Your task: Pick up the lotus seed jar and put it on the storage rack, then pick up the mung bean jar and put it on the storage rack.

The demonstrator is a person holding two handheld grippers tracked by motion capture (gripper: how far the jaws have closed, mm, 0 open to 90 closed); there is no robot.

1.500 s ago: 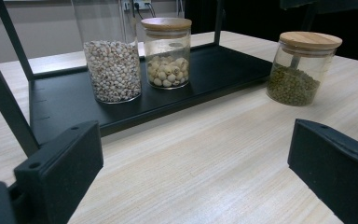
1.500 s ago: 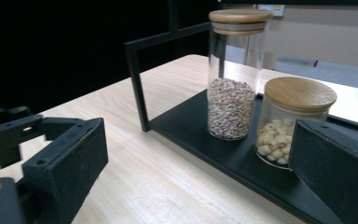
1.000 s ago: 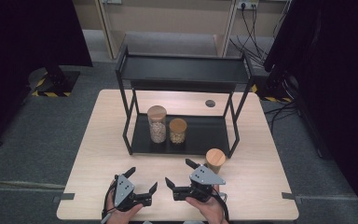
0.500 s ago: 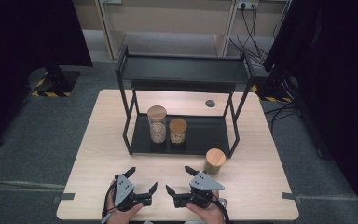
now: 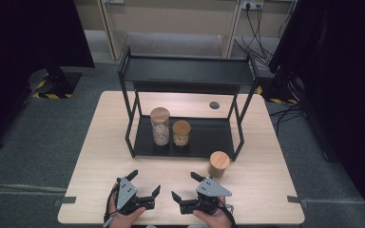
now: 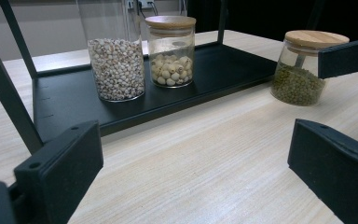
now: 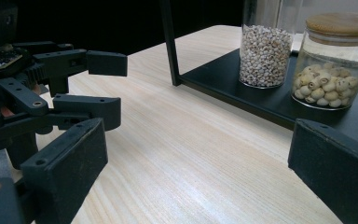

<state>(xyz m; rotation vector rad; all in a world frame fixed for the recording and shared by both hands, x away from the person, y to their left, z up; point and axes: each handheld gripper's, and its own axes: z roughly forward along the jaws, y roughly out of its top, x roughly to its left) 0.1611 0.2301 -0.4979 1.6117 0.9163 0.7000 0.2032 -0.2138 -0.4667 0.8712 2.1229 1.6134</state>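
Both claws rest released near the surface's (image 5: 266, 142) 6 o'clock edge: left claw (image 5: 146, 185), right claw (image 5: 184, 186). The green-bean jar (image 5: 218, 164) stands at the right claw's 1 o'clock, beside the black shelf (image 5: 204, 142)

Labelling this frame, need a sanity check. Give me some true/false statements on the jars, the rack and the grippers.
1. Two jars stand on the rack's lower shelf. True: the tall jar and the short jar.
2. The green-bean jar stands on the shelf too. False: it is on the table, beside the rack.
3. The right gripper holds a jar. False: its fingers are open, empty.
4. The left gripper is open. True.
5. All three jars have wooden lids. True.
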